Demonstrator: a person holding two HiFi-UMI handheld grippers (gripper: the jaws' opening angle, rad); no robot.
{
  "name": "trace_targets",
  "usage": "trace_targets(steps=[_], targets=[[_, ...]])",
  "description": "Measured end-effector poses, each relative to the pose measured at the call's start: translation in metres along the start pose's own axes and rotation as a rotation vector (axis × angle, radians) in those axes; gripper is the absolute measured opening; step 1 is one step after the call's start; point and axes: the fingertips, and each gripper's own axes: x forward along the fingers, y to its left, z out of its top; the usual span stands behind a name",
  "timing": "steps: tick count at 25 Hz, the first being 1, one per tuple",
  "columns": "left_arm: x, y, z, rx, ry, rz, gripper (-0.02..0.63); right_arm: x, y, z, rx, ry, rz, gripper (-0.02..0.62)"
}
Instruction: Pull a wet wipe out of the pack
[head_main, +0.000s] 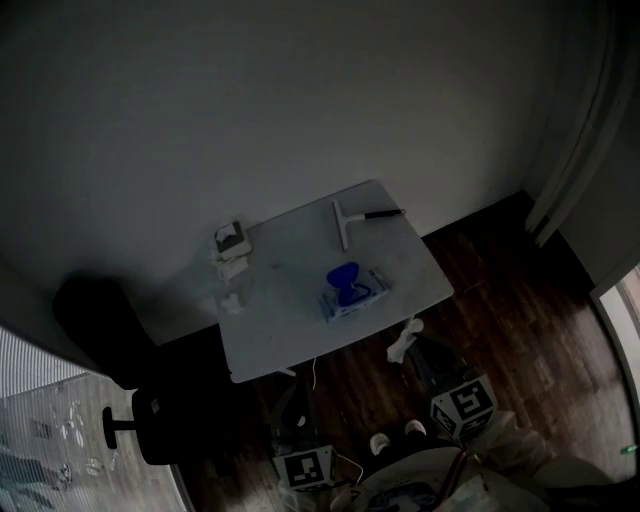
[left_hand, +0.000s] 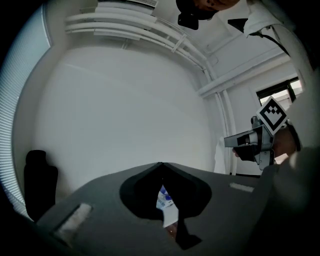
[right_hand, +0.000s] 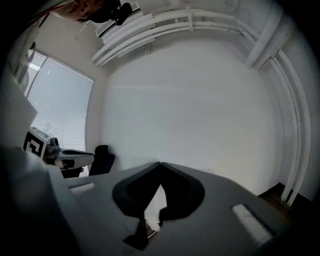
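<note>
The left gripper (left_hand: 161, 164) has its jaws brought together at the tips with nothing pinched between them. The right gripper (right_hand: 160, 163) is the same, tips meeting and empty. In the head view both are held low and close to the person's body, above dark wooden floor (head_main: 500, 290) and well apart from the table. Ahead stands a small pale table (head_main: 290, 335) against a plain wall. The wet wipe pack (head_main: 352, 290), white with a blue patch on top, lies flat near the middle of the table, towards the person's edge. The dim picture does not show whether its flap is up or whether a wipe pokes out. A white squeegee (head_main: 345, 222) with a dark handle lies beyond the pack. A small stack of boxes (head_main: 232, 242) sits at the table's left edge, with pale crumpled scraps (head_main: 230, 300) just in front of it, which may or may not be wipes. A black chair (head_main: 100, 320) stands to the left. This would fit a moment before a reach towards the pack, or one after a wipe has come out and the grippers have drawn back. If a wipe is pulled, the likely trouble is the light, unanchored pack lifting or sliding with it. Wipes could also come out chained together, or the damp sheet could tear from a shallow pinch.
</note>
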Motion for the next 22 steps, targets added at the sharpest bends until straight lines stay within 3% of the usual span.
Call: trace_targets(steps=[22], targets=[[-0.003, -0.025, -0.004, 0.006, 0.032, -0.016, 0.002, -0.019, -0.012, -0.018, 0.012, 0.025, 0.005, 0.006]])
